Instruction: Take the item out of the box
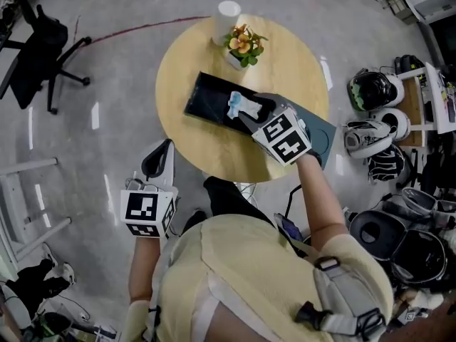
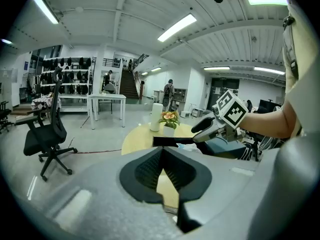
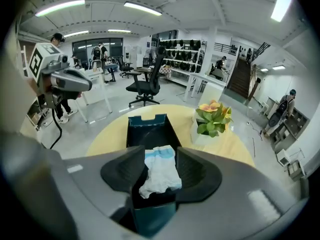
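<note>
Round counter (image 1: 187,63) carries the box (image 1: 206,97), cloth (image 3: 159,176) lying inside. Right claw (image 3: 160,159) hangs spread around it, not pinching. Left claw (image 2: 161,150) is pressed together, empty, beside the counter. Risk: a shallow bite snags one corner, or the unheld box lifts too.

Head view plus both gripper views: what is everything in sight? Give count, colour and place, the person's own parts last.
Table: one, light wood, centre.
Box: one, dark, open, on the table.
Cloth item: one, white and pale blue, in the box.
Potted plant: one, orange flowers, table's far edge.
Roll: one, white, beside the plant.
Office chair: one, black, far left floor.
Helmets: several, black and white, right side.
Left gripper: one, grey, jaws together, empty, short of the table.
Right gripper: one, grey, jaws apart, above the cloth item in the box.
</note>
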`<state>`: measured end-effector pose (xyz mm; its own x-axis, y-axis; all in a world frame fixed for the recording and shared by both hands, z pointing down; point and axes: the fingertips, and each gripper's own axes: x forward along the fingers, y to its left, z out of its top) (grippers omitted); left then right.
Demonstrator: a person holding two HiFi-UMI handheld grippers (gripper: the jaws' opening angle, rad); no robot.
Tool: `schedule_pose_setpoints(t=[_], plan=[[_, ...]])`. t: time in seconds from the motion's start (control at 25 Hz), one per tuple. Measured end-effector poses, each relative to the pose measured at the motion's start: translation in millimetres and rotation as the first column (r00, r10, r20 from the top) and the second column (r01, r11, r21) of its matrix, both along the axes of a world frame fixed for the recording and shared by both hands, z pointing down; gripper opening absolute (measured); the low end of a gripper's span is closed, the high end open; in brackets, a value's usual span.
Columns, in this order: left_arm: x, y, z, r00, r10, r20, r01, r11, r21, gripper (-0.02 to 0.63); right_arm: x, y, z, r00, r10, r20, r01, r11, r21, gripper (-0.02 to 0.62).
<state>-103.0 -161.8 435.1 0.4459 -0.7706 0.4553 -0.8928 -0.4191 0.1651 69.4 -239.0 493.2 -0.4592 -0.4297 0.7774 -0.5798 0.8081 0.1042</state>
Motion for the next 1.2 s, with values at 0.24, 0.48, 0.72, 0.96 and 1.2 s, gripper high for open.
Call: schedule_pose_setpoints(t=[0.24, 0.48, 0.72, 0.96, 1.2], plan=[[8.2, -16.4, 12.2, 1.000, 0.009, 0.002, -0.009, 0.999, -0.040, 0.006, 5.6, -9.1, 30.4, 0.992, -0.079, -0.094, 0.073, 0.995, -0.070, 0.218], [12.7, -29.7, 20.9, 1.000, 0.012, 0.008, -0.012, 0.998, -0.060, 0.006, 9.3, -11.5, 52.8, 0.974, -0.160, -0.161, 0.137, 0.980, -0.145, 0.235], [18.7, -37.8, 27.9, 1.000, 0.019, 0.021, -0.017, 0.997, -0.073, 0.006, 9.2, -14.9, 62.5, 0.951, -0.214, -0.225, 0.178, 0.969, -0.171, 0.239], [20.1, -44.1, 31.8, 1.000, 0.014, 0.018, -0.013, 0.997, -0.080, 0.006, 0.3, -10.7, 73.4, 0.916, -0.282, -0.286, 0.232, 0.953, -0.197, 0.244], [20.5, -46.4, 37.7, 1.000, 0.004, 0.018, -0.002, 0.996, -0.088, 0.006, -4.3, -7.2, 82.8, 0.901, -0.310, -0.305, 0.242, 0.940, -0.241, 0.255]])
